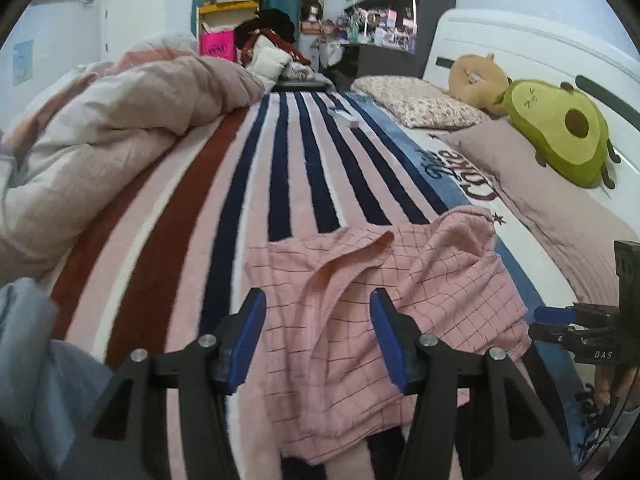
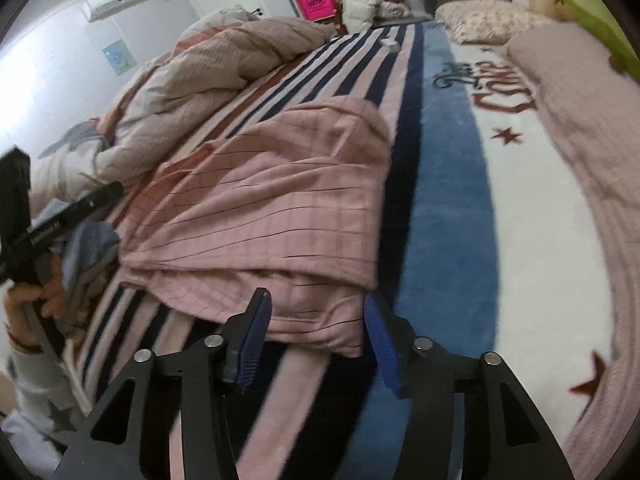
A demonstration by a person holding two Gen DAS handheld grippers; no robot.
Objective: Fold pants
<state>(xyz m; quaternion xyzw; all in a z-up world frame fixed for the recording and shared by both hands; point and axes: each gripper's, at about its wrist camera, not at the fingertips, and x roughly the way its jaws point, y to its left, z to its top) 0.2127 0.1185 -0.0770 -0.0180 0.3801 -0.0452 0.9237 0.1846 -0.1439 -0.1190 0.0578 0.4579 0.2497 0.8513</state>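
Left tool [image 1: 318, 316] low over the bed, fingers spread wide, nothing between them; blue pads [image 1: 248, 340] hover above the near part of the pink checked pants [image 1: 384, 300]. Right tool [image 2: 316, 320] also spread, empty, tips just at the near hem of the pants [image 2: 260, 216], angled along the bed. In the left view the right tool [image 1: 560, 318] enters from the right edge, side on, beside the pants' right edge; hand below it partly cut off. In the right view the left tool's body [image 2: 60, 220] shows at far left with the hand [image 2: 28, 296] gripping its handle; its tips are out of view there.

Pants lie bunched on the striped blanket [image 1: 280, 168], one layer folded over another, ridge of loose fabric across the top. Near edge runs under the left tool's frame, hidden. Open striped blanket beyond the pants towards the far end of the bed. Rumpled duvet [image 1: 120, 120] bounds the left side, pillows [image 1: 520, 168] and an avocado plush [image 1: 560, 132] the right. Small white object [image 1: 348, 118] far down the blanket, too small to identify. Bluish cloth [image 1: 28, 340] at lower left, blurred, cannot tell what it is.
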